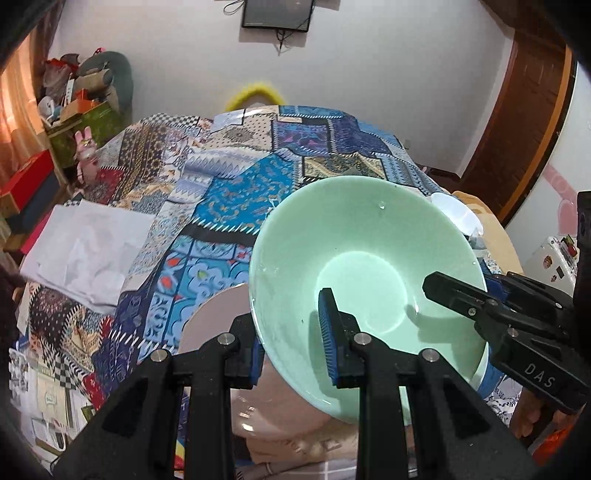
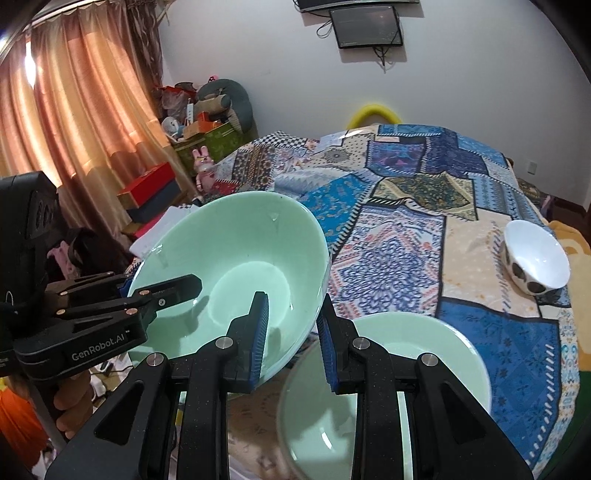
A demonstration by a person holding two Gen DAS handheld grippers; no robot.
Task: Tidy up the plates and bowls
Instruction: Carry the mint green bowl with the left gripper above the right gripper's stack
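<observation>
- the left tongs (image 1: 291, 341) are pinching the near rim of a pale green bowl (image 1: 365, 266), one blue ribbed pad inside the bowl and the other outside under the wall.
- the right tongs (image 2: 291, 343) are pinching the same green bowl (image 2: 236, 280) at its opposite rim, one pad inside and one outside, so both tongs are holding it tilted in the air above the bed.
- the bowl is looking smooth and glossy, round, with a flat circular bottom and a few water drops shining on the inner wall.
- a pinkish plate (image 1: 221, 314) is lying under and just left of the held bowl, mostly hidden by it and by the left tongs.
- a second green bowl (image 2: 417, 350) is sitting on the bed just right of the held one, partly blocked by the right tongs.
- the bed is wearing a patchwork quilt (image 2: 399, 229) in blue, beige and black printed patches, wrinkled in places.
- a white folded cloth (image 1: 88, 251) is lying on the quilt's left side.
- a small white bowl with dark spots (image 2: 535, 258) is resting tilted on the quilt, well apart to the right.
- farther off, red boxes (image 2: 151, 192), a pink bunny toy (image 2: 203, 162) and piled clutter are standing beside orange curtains (image 2: 81, 103).
- a dark screen (image 2: 365, 26) is hanging on the white wall behind.
</observation>
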